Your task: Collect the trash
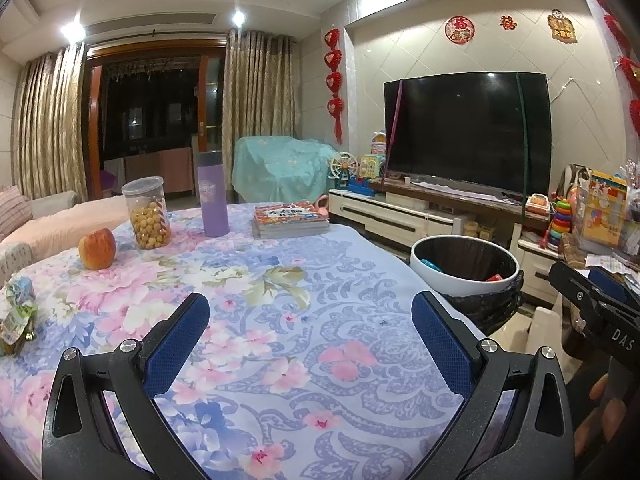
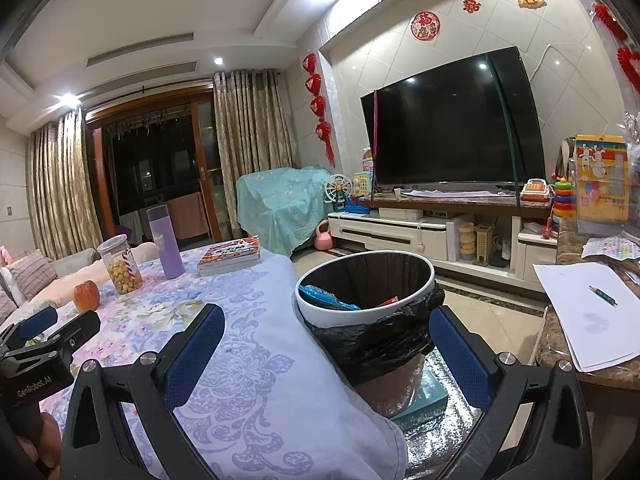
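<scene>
A white trash bin [image 1: 448, 280] lined with a black bag stands just off the table's right edge; it also shows in the right wrist view [image 2: 340, 314], with blue and red wrappers inside. Crumpled green wrappers [image 1: 18, 316] lie at the table's left edge. My left gripper [image 1: 310, 326] is open and empty above the floral tablecloth [image 1: 280, 300]. My right gripper [image 2: 326, 342] is open and empty, just before the bin, its right finger beside the bag. The right gripper also shows at the right edge of the left wrist view [image 1: 600, 300].
On the table's far side stand an apple [image 1: 97, 249], a jar of yellow balls [image 1: 147, 213], a purple bottle [image 1: 213, 194] and a stack of books [image 1: 289, 220]. A TV [image 1: 466, 132] on a white cabinet is behind. A side table with papers and a pen [image 2: 588, 312] is right.
</scene>
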Demonstrator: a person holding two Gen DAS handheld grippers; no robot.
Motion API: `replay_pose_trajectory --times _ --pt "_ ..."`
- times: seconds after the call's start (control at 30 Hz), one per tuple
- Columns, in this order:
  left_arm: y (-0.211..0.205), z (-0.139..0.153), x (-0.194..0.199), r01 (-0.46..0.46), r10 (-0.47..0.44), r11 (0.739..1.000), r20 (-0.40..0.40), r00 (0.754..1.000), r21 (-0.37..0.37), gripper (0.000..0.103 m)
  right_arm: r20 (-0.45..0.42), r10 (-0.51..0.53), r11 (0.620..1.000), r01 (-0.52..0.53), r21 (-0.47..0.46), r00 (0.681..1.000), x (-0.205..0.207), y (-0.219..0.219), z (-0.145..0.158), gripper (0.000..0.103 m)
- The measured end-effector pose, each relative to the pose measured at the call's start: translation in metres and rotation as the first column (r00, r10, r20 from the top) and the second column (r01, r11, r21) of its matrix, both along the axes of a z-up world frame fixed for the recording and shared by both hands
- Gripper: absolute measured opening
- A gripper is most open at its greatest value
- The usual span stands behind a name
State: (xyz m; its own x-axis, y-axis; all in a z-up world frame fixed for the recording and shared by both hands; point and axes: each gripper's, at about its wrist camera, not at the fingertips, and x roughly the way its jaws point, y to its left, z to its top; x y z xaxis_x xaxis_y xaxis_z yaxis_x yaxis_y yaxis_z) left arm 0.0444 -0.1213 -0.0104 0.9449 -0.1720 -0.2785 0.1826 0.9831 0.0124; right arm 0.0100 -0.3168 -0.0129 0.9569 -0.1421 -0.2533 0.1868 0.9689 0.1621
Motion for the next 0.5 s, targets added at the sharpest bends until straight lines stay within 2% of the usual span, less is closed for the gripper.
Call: replay_pose_trajectory --times 0.5 --pt "-0.0011 -0.0038 0.0012 0.004 -0.004 1.0 -0.006 1.0 0.006 0.103 0.002 0.005 1.0 -0.005 0.002 1.0 -0.0002 0.0001 -0.0007 0.103"
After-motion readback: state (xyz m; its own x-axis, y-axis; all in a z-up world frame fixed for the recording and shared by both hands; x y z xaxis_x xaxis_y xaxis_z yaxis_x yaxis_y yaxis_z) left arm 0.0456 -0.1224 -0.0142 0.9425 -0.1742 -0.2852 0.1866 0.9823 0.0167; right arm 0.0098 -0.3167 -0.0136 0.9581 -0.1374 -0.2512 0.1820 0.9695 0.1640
